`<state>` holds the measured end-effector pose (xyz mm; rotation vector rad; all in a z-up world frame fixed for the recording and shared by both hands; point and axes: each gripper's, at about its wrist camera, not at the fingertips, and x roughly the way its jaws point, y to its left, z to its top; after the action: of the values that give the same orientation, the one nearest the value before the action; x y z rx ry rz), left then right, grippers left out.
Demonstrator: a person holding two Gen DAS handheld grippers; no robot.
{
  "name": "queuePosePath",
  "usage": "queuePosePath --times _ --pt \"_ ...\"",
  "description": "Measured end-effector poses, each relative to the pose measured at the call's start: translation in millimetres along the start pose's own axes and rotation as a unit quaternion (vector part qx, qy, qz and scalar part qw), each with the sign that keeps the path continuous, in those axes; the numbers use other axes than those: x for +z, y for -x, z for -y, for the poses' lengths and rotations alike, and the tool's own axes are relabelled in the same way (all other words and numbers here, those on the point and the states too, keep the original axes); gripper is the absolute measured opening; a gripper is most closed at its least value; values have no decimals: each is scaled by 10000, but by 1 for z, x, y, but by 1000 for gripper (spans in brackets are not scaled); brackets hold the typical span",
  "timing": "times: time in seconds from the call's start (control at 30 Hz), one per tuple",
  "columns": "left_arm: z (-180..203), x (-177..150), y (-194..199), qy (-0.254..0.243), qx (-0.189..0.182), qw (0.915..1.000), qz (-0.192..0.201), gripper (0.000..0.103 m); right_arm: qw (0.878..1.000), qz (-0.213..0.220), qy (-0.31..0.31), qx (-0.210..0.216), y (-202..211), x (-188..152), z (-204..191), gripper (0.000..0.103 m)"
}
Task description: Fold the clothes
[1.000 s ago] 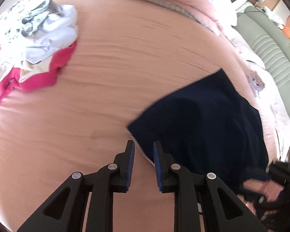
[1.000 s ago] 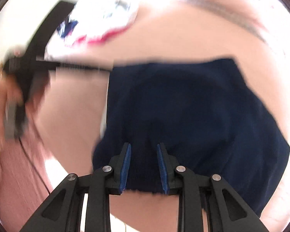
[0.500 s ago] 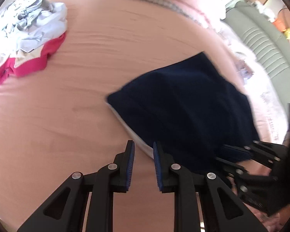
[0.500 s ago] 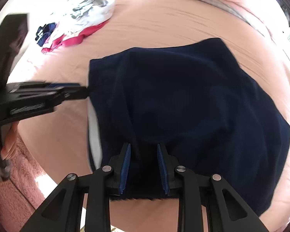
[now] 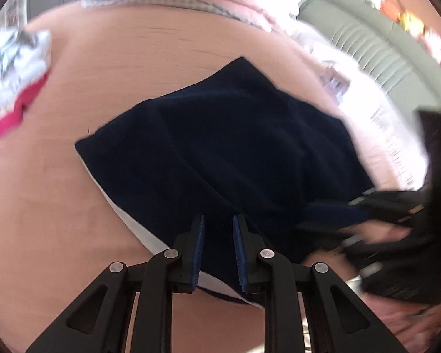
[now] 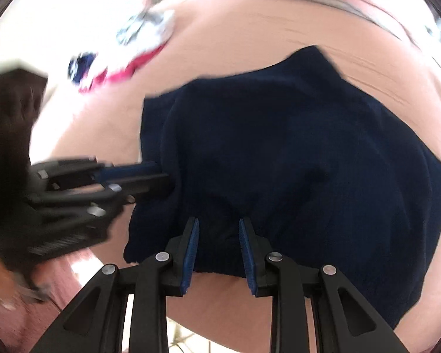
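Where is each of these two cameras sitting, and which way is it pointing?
Left wrist: on the left gripper, looking along its open fingers over the navy garment on the pink bed; the right gripper and a blurred hand show at the right.
Right wrist: on the right gripper, fingers open at the garment's near hem; the left gripper reaches in from the left.
Shared: the garment, the bed, the clothes pile, and each other's gripper.

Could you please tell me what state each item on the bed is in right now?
Navy garment: partly folded, rumpled, flat on bed.
Clothes pile: unfolded heap.
Left hand-held gripper: open, over garment's near edge.
Right hand-held gripper: open, over garment's hem.
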<state>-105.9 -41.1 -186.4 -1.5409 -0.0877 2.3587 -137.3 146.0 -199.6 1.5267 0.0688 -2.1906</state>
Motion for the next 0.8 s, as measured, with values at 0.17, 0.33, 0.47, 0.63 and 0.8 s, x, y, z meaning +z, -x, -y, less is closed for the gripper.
queuePosePath --times 0.17,0.33,0.47,0.63,0.8 --pt "13 -6 -18 -312 614 9937 -883 18 9982 123 -197 -558 11 -3 27 27" --pt "-2 -16 7 -32 755 9919 -1020 20 9923 220 -493 -1115 42 -5 78 27" --pt "12 1 28 -217 849 9956 -341 20 9904 234 -710 -1164 51 -7 107 27" --pt "43 13 7 -569 433 9969 -312 20 9924 -145 -516 -1108 24 -10 101 27" --pt "53 -10 -7 -999 1196 9802 -1224 26 9928 -113 -514 -1078 34 -14 116 42"
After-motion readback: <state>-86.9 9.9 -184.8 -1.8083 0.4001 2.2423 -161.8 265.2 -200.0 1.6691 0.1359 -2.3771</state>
